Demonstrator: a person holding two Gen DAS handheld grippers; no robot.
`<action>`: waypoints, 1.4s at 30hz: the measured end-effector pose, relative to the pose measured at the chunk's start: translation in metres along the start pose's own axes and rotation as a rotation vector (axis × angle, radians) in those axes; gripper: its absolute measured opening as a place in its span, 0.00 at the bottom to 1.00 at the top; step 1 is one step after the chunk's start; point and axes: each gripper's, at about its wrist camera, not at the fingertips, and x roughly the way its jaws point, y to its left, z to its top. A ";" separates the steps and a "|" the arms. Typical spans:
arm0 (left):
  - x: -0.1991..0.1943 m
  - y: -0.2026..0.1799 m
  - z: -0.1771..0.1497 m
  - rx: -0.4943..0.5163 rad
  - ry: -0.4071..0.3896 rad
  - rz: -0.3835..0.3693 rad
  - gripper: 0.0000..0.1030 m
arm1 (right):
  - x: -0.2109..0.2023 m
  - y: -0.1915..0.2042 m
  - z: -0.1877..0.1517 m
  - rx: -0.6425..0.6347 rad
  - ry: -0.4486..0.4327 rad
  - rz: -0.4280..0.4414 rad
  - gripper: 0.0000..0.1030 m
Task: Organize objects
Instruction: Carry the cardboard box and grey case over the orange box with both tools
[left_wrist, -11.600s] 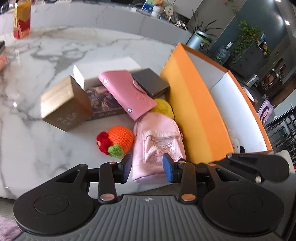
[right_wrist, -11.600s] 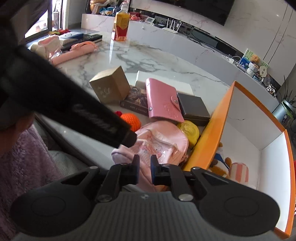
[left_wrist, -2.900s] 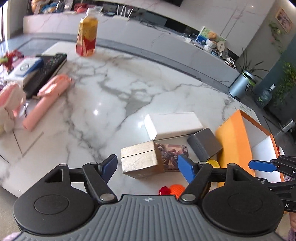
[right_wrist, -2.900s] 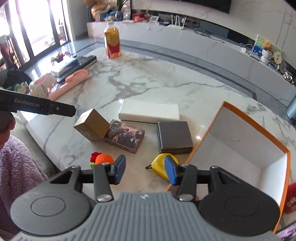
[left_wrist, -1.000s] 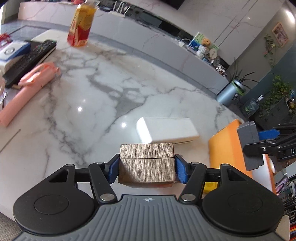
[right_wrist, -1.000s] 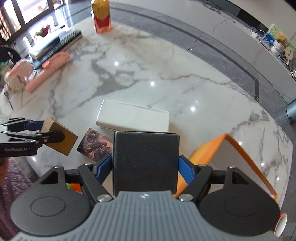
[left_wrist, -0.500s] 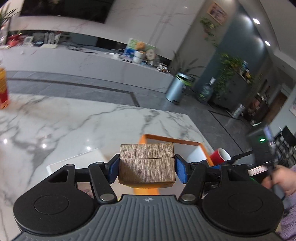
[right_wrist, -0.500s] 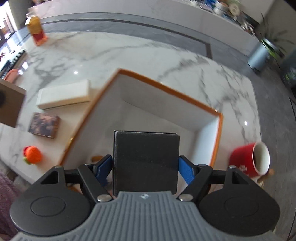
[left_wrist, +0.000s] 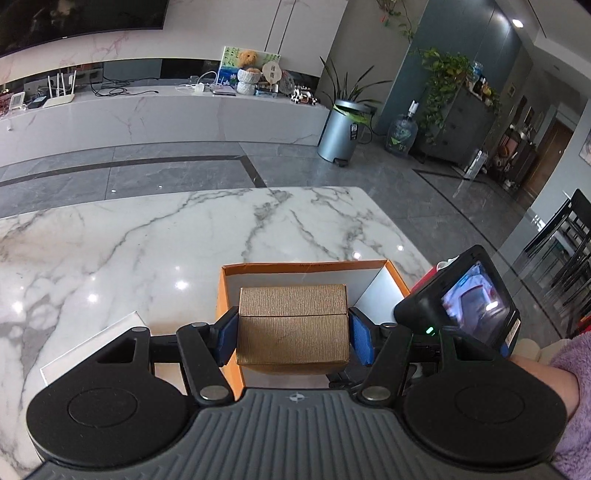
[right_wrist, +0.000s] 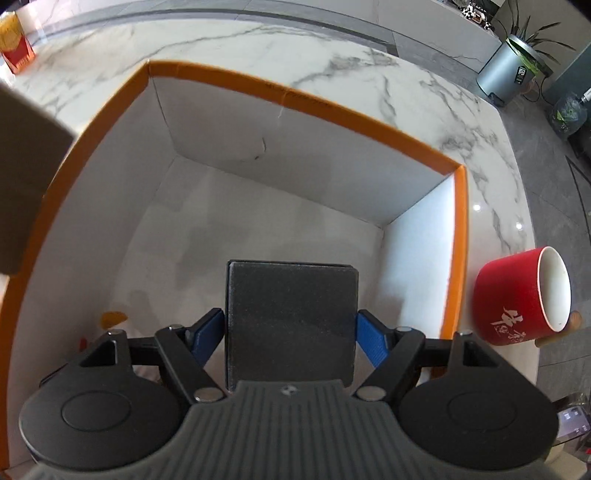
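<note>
Holding gold box (left_wrist: 293, 328) over orange bin (left_wrist: 306, 265)

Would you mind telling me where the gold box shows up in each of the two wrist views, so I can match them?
Left wrist view: the gold box sits at lower centre, clamped between the blue pads of the left tool.
Right wrist view: a blurred brown shape at the left edge appears to be the same box, over the bin's left rim.
Shared landmark: the orange bin with white inner walls.
</note>
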 end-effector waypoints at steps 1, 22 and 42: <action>0.001 -0.001 0.000 0.001 0.003 0.000 0.68 | 0.003 0.002 0.001 -0.017 0.014 -0.015 0.76; 0.014 0.002 0.013 -0.010 0.001 -0.008 0.68 | -0.004 -0.004 -0.003 -0.445 -0.083 0.187 0.70; 0.041 -0.014 0.011 0.035 0.056 -0.012 0.68 | -0.014 -0.044 -0.013 -0.255 -0.071 0.208 0.45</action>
